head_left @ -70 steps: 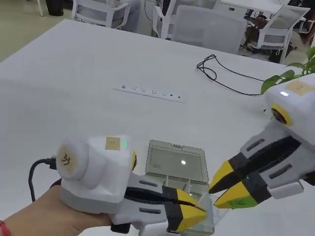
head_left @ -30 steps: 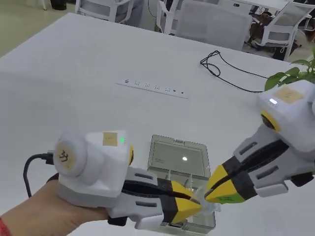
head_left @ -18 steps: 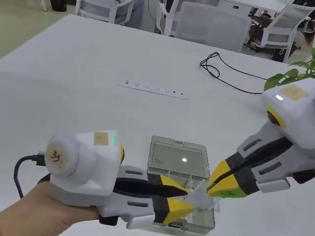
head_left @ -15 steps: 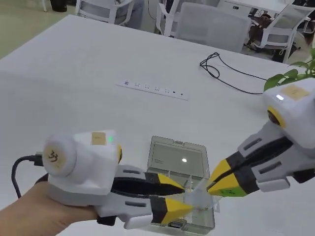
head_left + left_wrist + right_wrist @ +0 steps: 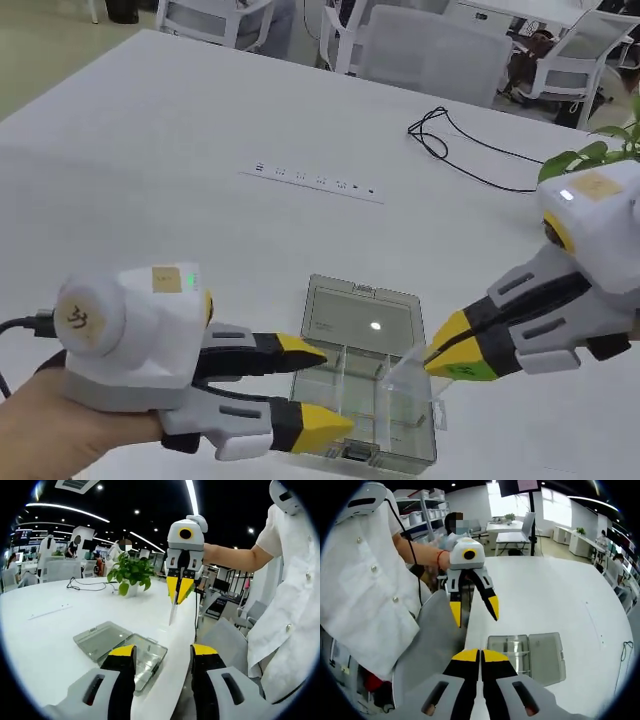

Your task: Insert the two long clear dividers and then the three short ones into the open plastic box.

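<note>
The open plastic box (image 5: 352, 412) lies near the table's front edge, its lid (image 5: 360, 318) folded flat behind it. Clear partitions stand inside it. My right gripper (image 5: 434, 362) is shut on a small clear divider (image 5: 403, 374) that hangs above the box's right half. My left gripper (image 5: 320, 388) stands open to the left of the box, with nothing between its fingers. In the left gripper view the right gripper (image 5: 178, 591) holds the divider (image 5: 172, 613) upright above the box (image 5: 121, 645). The right gripper view has the open left gripper (image 5: 474, 611) facing me beyond the box (image 5: 527, 655).
A white power strip (image 5: 314, 182) lies mid-table, a black cable (image 5: 452, 142) farther back. A green plant (image 5: 590, 153) stands at the right edge. Office chairs (image 5: 420, 52) line the far side. A person's torso (image 5: 285, 600) is close at the table's near edge.
My left gripper opened, let go of the divider and drew back to the left. The right gripper kept hold of the divider over the box.
</note>
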Available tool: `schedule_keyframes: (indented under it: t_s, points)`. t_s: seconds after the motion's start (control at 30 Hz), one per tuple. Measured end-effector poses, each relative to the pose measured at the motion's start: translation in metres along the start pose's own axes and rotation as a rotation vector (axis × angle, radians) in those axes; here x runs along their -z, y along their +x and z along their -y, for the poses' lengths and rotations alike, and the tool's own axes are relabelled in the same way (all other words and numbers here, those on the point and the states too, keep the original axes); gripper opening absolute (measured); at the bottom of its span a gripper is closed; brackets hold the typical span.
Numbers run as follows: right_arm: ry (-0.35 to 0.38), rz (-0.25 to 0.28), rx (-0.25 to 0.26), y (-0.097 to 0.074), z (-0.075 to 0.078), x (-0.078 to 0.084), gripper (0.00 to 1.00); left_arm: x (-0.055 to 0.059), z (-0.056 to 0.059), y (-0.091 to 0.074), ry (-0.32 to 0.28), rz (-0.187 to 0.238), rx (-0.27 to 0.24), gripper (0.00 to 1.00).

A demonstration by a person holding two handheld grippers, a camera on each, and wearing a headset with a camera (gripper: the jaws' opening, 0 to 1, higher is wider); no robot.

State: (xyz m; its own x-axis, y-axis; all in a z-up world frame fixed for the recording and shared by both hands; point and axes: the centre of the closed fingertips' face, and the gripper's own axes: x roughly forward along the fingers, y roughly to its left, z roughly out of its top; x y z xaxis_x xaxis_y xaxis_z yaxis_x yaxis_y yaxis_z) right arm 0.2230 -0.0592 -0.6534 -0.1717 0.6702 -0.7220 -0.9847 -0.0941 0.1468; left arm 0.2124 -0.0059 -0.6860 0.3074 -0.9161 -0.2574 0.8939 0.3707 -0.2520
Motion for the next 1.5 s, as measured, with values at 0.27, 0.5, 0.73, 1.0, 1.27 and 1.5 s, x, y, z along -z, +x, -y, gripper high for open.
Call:
schedule_keyframes:
  t_s: [0.27,0.5,0.73,1.0,1.27,1.5]
  points:
    - [0.012,-0.010,0.026,0.008,0.016,0.008,0.03,0.010,-0.007,-0.005,-0.013,-0.024,-0.017,0.56]
    - [0.020,-0.017,0.051,0.019,0.034,0.019,0.03,0.021,-0.011,-0.006,-0.015,-0.049,-0.017,0.68]
    - [0.035,-0.011,0.063,0.035,0.043,0.029,0.03,0.029,-0.014,-0.006,-0.018,-0.057,-0.020,0.81]
    - [0.061,0.004,0.080,0.051,0.054,0.045,0.03,0.038,-0.017,-0.006,-0.021,-0.077,-0.022,0.90]
    - [0.073,0.025,0.100,0.063,0.065,0.059,0.02,0.042,-0.018,-0.005,-0.036,-0.082,-0.026,0.95]
    - [0.089,0.027,0.104,0.067,0.068,0.064,0.02,0.039,-0.018,-0.004,-0.039,-0.075,-0.029,0.96]
